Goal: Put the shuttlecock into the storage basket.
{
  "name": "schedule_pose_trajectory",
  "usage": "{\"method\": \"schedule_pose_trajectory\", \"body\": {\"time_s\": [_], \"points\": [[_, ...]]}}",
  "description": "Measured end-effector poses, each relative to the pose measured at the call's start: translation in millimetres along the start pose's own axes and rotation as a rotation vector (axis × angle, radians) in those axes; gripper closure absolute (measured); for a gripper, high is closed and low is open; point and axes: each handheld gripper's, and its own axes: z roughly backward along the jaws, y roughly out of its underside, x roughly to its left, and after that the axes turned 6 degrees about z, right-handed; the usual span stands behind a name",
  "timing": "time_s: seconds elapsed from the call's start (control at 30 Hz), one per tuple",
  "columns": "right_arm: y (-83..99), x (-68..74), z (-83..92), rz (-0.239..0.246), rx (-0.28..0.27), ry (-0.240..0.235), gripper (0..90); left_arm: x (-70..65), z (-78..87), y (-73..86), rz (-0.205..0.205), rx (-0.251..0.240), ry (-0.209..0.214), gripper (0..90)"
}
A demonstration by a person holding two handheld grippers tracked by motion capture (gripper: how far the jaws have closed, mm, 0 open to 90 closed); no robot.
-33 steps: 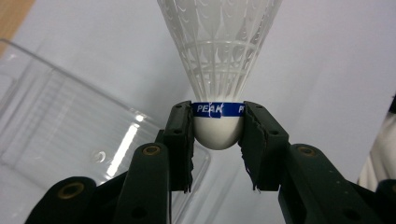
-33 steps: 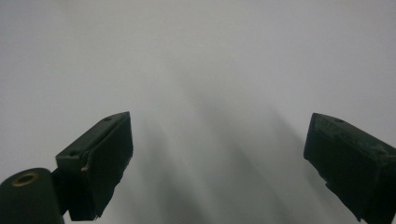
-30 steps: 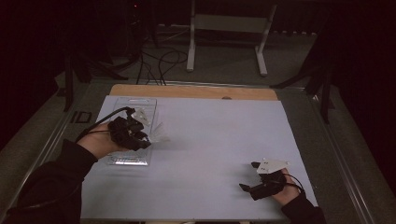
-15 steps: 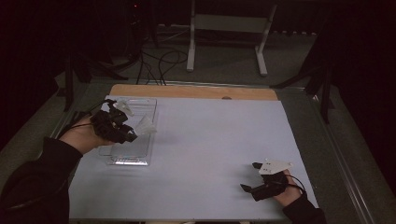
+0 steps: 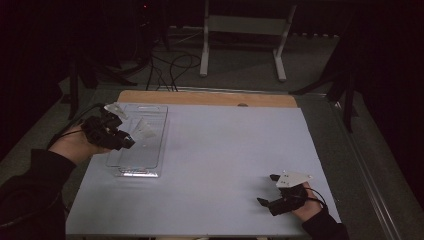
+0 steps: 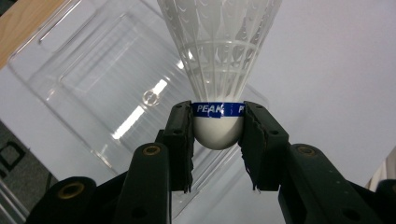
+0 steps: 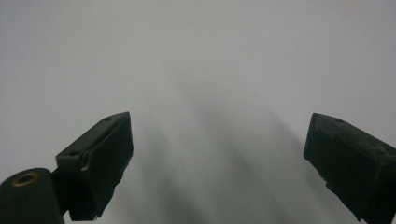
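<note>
Two claws in frame. Right claw (image 5: pixel 267 189) rests near the table's (image 5: pixel 225 165) front right edge, jaws wide, nothing between. Left claw (image 6: pixel 217 135) clamps the shuttlecock (image 6: pixel 218 70) by its cork, skirt pointing away, hovering over the clear tray (image 5: pixel 150 112) at far left; probably bound for it. Open table between hands.

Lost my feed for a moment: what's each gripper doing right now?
Left gripper: closed on the shuttlecock by its cork.
Right gripper: open, holding nothing.
</note>
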Motion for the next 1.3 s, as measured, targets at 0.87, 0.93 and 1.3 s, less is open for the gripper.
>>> {"method": "schedule_pose_trajectory", "body": {"time_s": [0.87, 0.93, 1.3], "points": [[-1.8, 2.5, -1.4, 0.008, -0.005, -0.011, 8.3, 32.8, -17.4, 31.4, 0.244, 0.036, -0.064, 66.3], [-1.2, 2.0, -1.5, 0.008, -0.005, -0.011, 8.2, 38.0, -22.9, 36.2, 0.274, 0.041, -0.065, 66.3], [-0.5, 1.6, -0.9, 0.003, -0.007, -0.012, 8.3, 43.6, -40.8, 46.7, 0.277, 0.053, -0.084, 66.2]]}}
